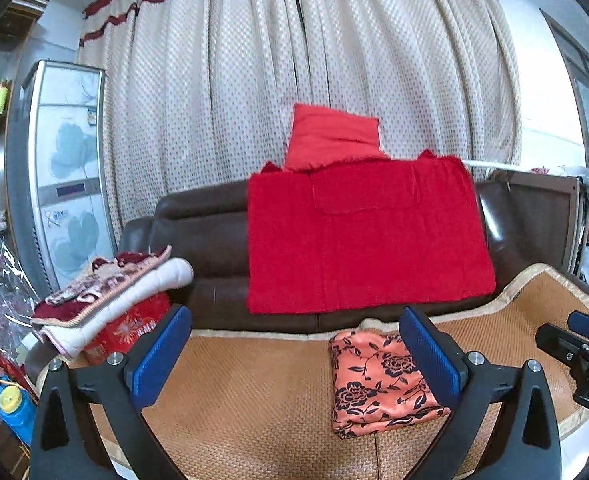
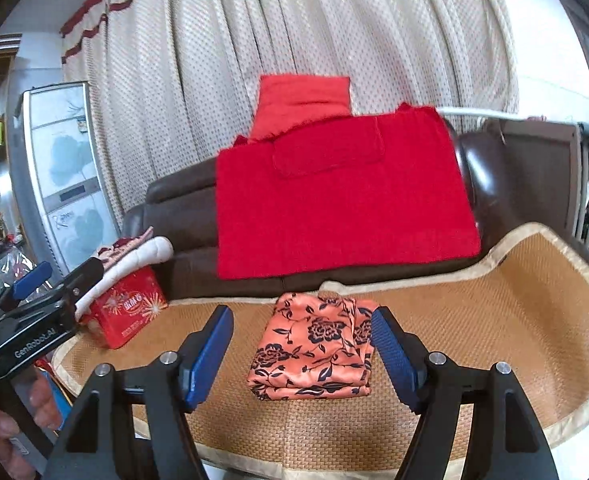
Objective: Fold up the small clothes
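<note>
On the left gripper [image 2: 30, 280] "GenRobot.AI" reads; both grippers' fingers [image 2: 208, 354] gape wide, holding nothing.

A woven bamboo mat [image 2: 474, 312] with a pale cloth border covers the seat of a dark brown leather sofa [image 2: 182, 216]. On the mat, close to its back edge, lies a folded orange garment [image 2: 314, 348] printed with black flowers, squared into a neat packet and flat on the weave. At the mat's left edge stands a red gift box [image 2: 128, 308], with folded quilted blankets [image 2: 134, 258] stacked on top of it. Over the sofa's backrest hangs a red towel-like cloth [image 2: 342, 200], and a red pillow [image 2: 302, 100] rests on the top of the backrest behind it.
</note>
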`<state>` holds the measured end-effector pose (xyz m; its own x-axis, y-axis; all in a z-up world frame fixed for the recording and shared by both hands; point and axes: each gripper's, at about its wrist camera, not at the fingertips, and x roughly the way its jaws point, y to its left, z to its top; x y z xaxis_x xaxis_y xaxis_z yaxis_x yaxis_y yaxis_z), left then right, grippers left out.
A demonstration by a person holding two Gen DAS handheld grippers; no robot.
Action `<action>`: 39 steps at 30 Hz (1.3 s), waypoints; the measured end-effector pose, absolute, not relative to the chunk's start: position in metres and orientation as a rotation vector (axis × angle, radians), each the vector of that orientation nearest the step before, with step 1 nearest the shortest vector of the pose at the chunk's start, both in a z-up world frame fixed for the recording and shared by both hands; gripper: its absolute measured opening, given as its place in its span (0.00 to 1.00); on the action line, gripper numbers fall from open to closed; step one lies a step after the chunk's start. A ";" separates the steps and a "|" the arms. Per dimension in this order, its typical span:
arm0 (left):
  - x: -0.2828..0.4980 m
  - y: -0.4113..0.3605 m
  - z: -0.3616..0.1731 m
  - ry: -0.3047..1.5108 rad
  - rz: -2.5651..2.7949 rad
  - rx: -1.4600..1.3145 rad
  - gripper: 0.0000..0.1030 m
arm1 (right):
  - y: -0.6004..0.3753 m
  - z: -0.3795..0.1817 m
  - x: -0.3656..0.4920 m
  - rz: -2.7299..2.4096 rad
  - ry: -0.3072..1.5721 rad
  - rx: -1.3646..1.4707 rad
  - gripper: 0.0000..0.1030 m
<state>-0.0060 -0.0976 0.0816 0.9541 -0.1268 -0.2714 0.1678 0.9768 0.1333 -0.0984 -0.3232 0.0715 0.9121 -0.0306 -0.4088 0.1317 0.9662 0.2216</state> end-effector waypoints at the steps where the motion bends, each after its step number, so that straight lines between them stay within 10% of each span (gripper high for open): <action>1: -0.011 -0.097 0.085 0.254 -0.148 0.156 1.00 | -0.322 0.076 -0.103 -0.085 0.404 0.246 0.73; 39: -0.032 -0.094 0.099 0.235 -0.114 0.136 1.00 | -0.298 0.092 -0.124 -0.049 0.333 0.198 0.73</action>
